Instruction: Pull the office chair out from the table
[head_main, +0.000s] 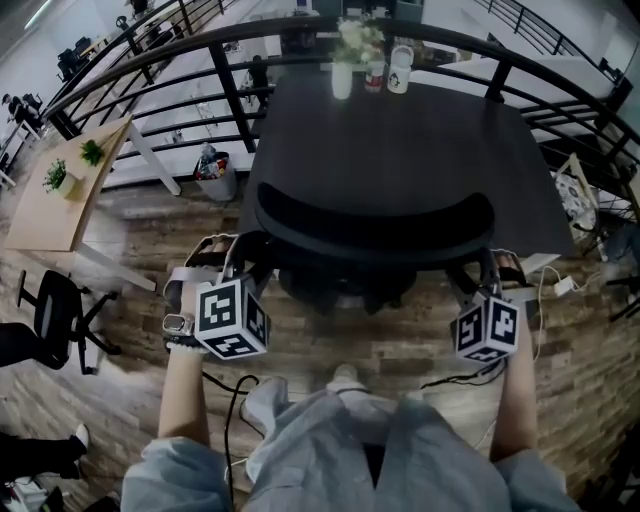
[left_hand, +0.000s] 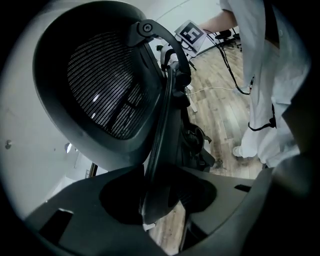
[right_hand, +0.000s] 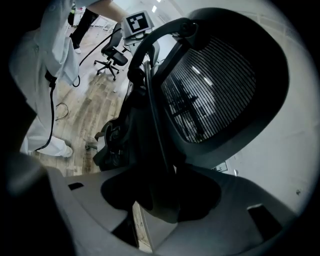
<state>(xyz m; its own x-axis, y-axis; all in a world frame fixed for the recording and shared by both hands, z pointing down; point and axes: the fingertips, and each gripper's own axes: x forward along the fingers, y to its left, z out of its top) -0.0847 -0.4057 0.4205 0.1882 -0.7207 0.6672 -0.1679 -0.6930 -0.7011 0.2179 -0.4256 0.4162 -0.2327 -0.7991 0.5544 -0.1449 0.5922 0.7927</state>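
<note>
The office chair (head_main: 375, 215) sits against the table's (head_main: 400, 130) near edge. Its back is clamped at both sides by the left gripper (left_hand: 155, 197) and right gripper (right_hand: 160, 197). Both should be pulled back evenly.

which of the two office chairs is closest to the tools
The office chair at the dark table: the left tool and right tool each straddle its backrest edge. The other chair stands apart at far left.

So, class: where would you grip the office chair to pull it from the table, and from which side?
The backrest's side rims, from behind: the table covers the rest, and the left gripper and right gripper each clamp a thin rim.
</note>
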